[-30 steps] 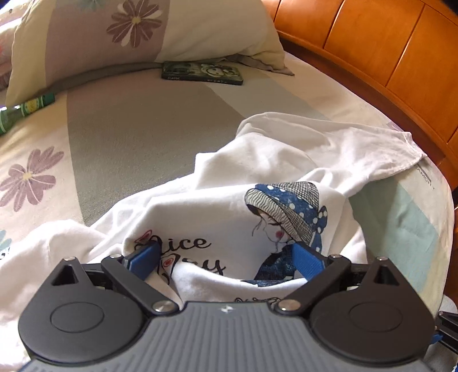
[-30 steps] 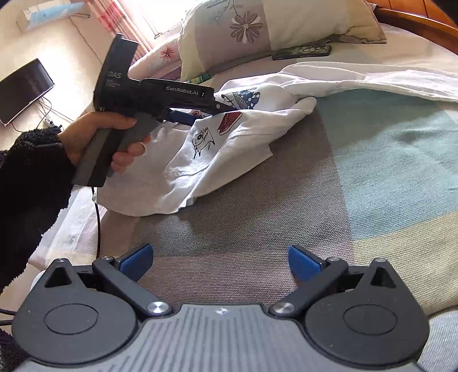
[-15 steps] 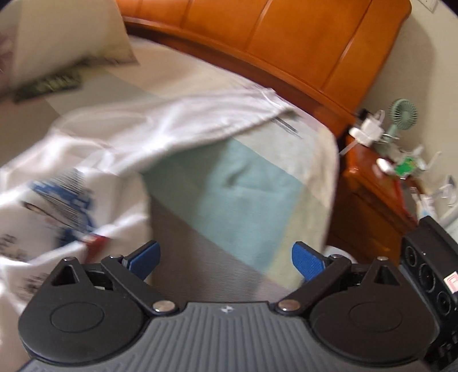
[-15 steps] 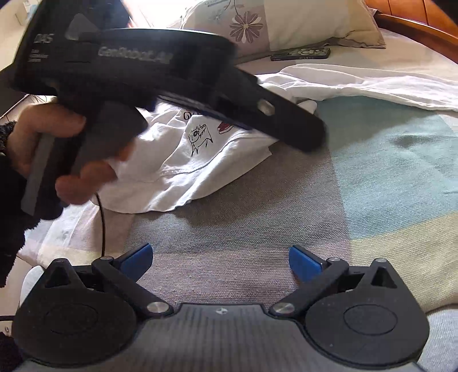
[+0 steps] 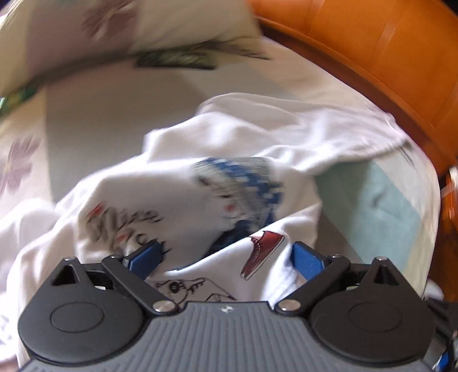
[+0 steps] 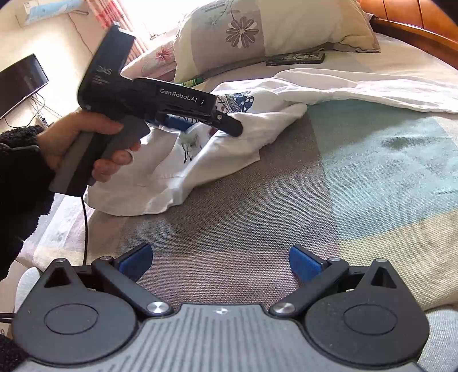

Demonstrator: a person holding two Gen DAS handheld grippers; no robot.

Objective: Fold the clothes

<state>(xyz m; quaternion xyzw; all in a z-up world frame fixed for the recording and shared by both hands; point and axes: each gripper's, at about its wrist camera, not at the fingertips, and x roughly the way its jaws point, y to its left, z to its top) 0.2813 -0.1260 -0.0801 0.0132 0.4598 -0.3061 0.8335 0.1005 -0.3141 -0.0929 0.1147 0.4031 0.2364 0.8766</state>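
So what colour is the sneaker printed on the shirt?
Dark red with a white sole, on the white T-shirt; clearest in the left wrist view.

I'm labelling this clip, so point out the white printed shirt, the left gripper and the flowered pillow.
white printed shirt [image 5: 257, 134]: left wrist view, plain upper cloth.
left gripper [image 6: 229, 126]: right wrist view, black fingertip.
flowered pillow [image 6: 300, 25]: right wrist view, cream face.

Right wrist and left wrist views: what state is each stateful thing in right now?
White T-shirt: crumpled, unfolded, lying on the bed.
Left claw: open, fingers spread over the shirt's printed fabric, gripping nothing.
Right claw: open, empty, above bare blanket.
Pillow: resting at the head of the bed.
TV: screen dark.
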